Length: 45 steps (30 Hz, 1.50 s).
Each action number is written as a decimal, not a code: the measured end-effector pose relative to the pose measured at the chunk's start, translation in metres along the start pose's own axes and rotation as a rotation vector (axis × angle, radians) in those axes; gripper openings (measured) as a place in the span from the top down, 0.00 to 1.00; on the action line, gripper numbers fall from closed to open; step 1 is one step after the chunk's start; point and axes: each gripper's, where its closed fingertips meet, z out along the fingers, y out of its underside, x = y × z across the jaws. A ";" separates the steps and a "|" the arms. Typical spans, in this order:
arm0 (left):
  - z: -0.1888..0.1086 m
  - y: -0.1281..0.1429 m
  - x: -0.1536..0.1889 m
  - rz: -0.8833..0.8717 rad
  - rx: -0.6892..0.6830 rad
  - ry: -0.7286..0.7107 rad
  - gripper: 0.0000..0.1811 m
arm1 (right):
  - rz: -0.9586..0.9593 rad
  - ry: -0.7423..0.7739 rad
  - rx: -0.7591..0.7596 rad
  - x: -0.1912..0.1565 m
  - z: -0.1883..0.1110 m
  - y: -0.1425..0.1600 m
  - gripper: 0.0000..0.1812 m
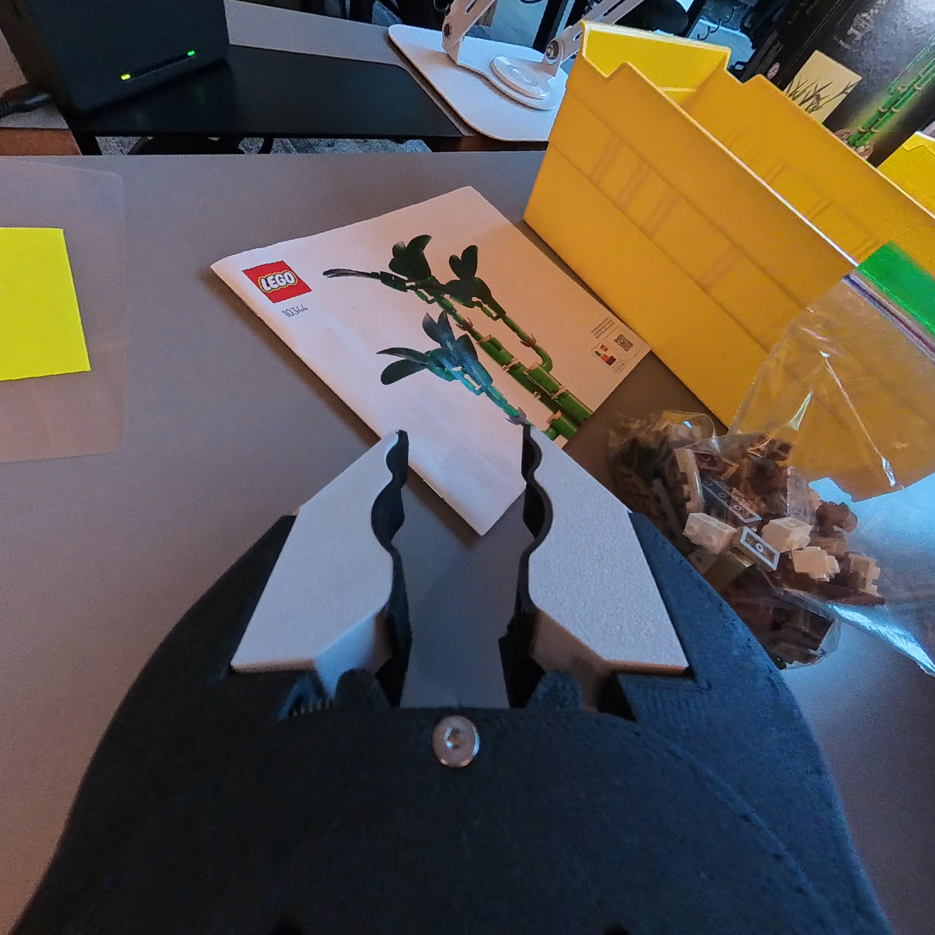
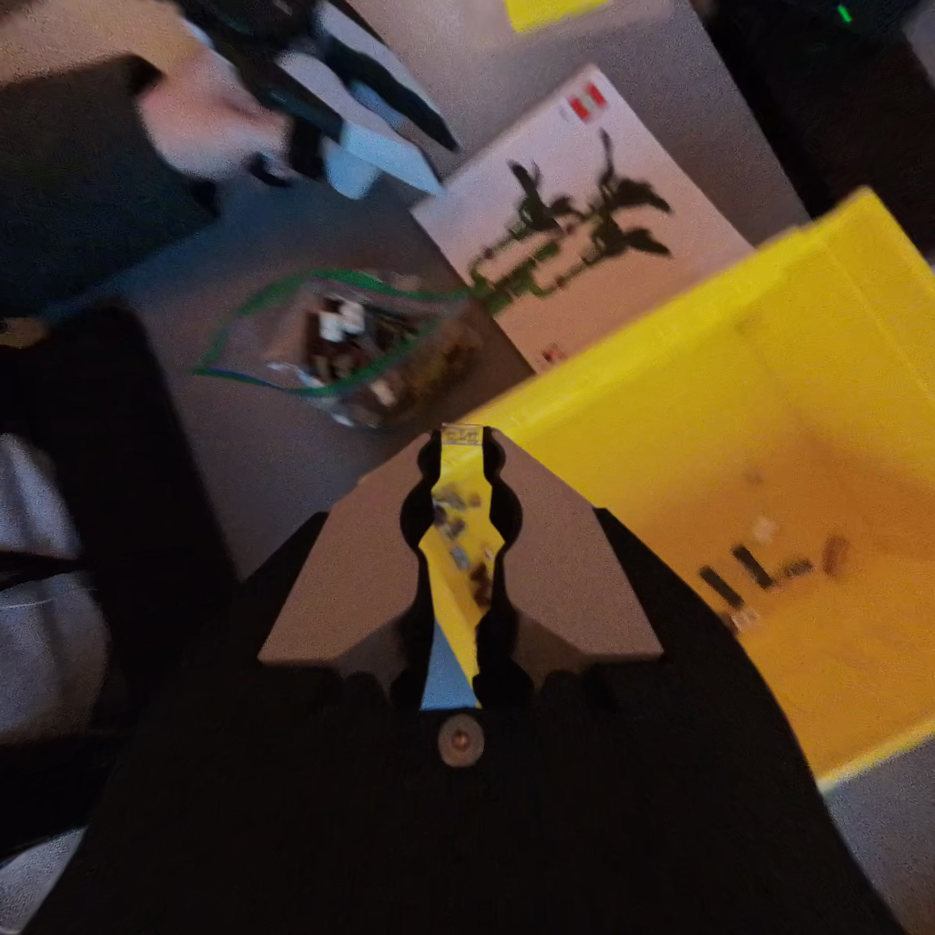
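My left gripper (image 1: 463,437) is open and empty. It hovers low over the grey table (image 1: 202,506), at the near corner of a white instruction booklet (image 1: 430,344) with a green plant picture. A clear zip bag (image 1: 759,531) of brown and white bricks lies just to its right. In the blurred right wrist view, my right gripper (image 2: 461,436) is shut on a small pale flat piece (image 2: 460,435) at its tips, above the near edge of a yellow bin (image 2: 733,430). The open bag (image 2: 334,339) lies just beyond on the left.
The yellow bin (image 1: 683,243) stands right of the booklet (image 2: 582,212) and holds several small dark pieces (image 2: 749,571). A yellow sheet under clear film (image 1: 35,303) lies at far left. A black device (image 1: 126,50) and a white stand (image 1: 506,76) are beyond the table. The left gripper's tips are roughly 25 cm from the right gripper's.
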 end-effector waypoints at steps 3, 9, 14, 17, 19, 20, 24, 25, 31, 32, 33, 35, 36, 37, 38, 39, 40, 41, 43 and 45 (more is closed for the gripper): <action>-0.001 0.000 0.000 0.002 0.002 -0.001 0.76 | -0.097 -0.171 0.035 -0.057 0.018 -0.025 0.91; -0.003 -0.002 0.000 -0.001 0.011 0.002 0.76 | -0.206 -0.133 -0.146 -0.065 0.071 -0.001 0.84; -0.003 -0.003 0.001 -0.002 0.011 0.004 0.76 | -0.183 0.109 0.040 0.003 0.004 -0.026 0.85; -0.002 -0.001 0.001 -0.002 0.005 0.006 0.76 | -0.103 0.309 -0.064 0.086 -0.025 0.007 0.80; -0.001 -0.001 0.002 0.002 0.002 0.006 0.76 | -0.012 0.323 -0.270 0.123 -0.019 0.049 0.75; -0.001 0.000 0.002 0.004 0.001 0.004 0.76 | 0.023 0.302 -0.375 0.134 -0.012 0.070 0.74; 0.000 0.000 0.002 0.006 -0.002 0.002 0.76 | -0.255 0.314 -0.755 0.167 0.012 0.129 0.70; 0.000 0.000 0.001 0.005 -0.002 0.002 0.76 | -0.387 0.363 -0.810 0.179 0.014 0.133 0.71; 0.000 0.001 -0.001 -0.001 -0.004 -0.001 0.76 | -0.536 0.237 -0.865 0.183 0.039 0.138 0.74; 0.000 0.001 -0.001 -0.001 -0.005 -0.001 0.76 | -0.533 0.219 -0.883 0.184 0.041 0.140 0.73; 0.000 0.001 -0.001 0.001 -0.007 -0.001 0.76 | -0.532 0.204 -0.897 0.187 0.042 0.142 0.73; 0.000 0.001 0.000 0.006 -0.007 -0.004 0.76 | -0.515 0.175 -0.919 0.189 0.043 0.143 0.73; 0.000 0.001 0.000 0.009 -0.008 -0.005 0.76 | -0.505 0.157 -0.930 0.188 0.044 0.144 0.74; 0.000 0.001 0.000 0.009 -0.009 -0.005 0.76 | -0.495 0.133 -0.941 0.186 0.044 0.145 0.76; 0.000 0.002 0.000 0.009 -0.011 -0.004 0.76 | -0.489 0.115 -0.952 0.185 0.044 0.146 0.78; 0.000 0.002 0.000 0.008 -0.012 -0.004 0.76 | -0.482 0.092 -0.964 0.183 0.045 0.147 0.80; 0.000 0.002 0.000 0.007 -0.011 -0.003 0.76 | -0.472 0.066 -0.978 0.180 0.044 0.149 0.84; 0.000 0.002 0.000 0.007 -0.011 -0.003 0.76 | -0.472 0.062 -0.983 0.180 0.044 0.149 0.84; 0.000 0.001 0.000 0.007 -0.010 -0.003 0.76 | -0.453 0.060 -0.994 0.181 0.044 0.149 0.84; 0.000 0.001 0.000 0.008 -0.009 -0.003 0.76 | -0.434 0.071 -1.005 0.180 0.044 0.149 0.87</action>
